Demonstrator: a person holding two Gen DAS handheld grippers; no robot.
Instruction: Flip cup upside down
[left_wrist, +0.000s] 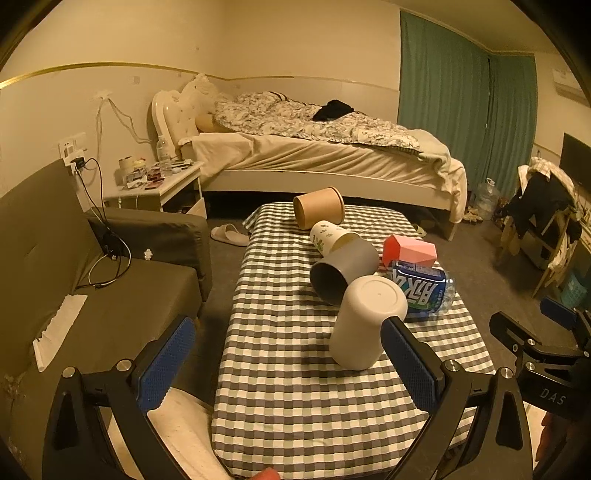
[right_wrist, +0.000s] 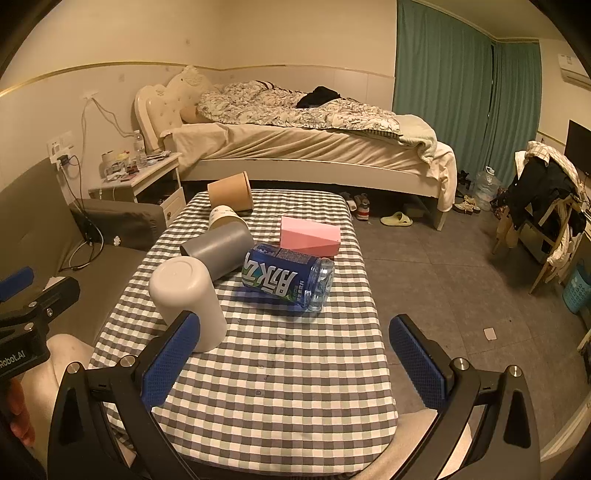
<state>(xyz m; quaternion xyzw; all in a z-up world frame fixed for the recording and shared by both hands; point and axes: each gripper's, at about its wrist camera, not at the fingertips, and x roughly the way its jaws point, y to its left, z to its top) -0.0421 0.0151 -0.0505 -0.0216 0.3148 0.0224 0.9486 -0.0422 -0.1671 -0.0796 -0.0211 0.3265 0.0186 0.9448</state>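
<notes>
A white cup (left_wrist: 364, 321) stands upside down on the checkered table (left_wrist: 295, 387), base up; it also shows in the right wrist view (right_wrist: 188, 299). Behind it lie a grey cup (left_wrist: 341, 273) on its side, a floral paper cup (left_wrist: 327, 234) and a brown paper cup (left_wrist: 319, 206). My left gripper (left_wrist: 288, 362) is open and empty, its right finger just in front of the white cup. My right gripper (right_wrist: 295, 354) is open and empty, its left finger near the white cup's lower edge.
A blue-labelled plastic bottle (right_wrist: 288, 280) lies on its side beside a pink box (right_wrist: 308, 236). A grey sofa (left_wrist: 92, 288) is to the left, a bed (left_wrist: 314, 155) behind, a chair with clothes (right_wrist: 543, 206) at right.
</notes>
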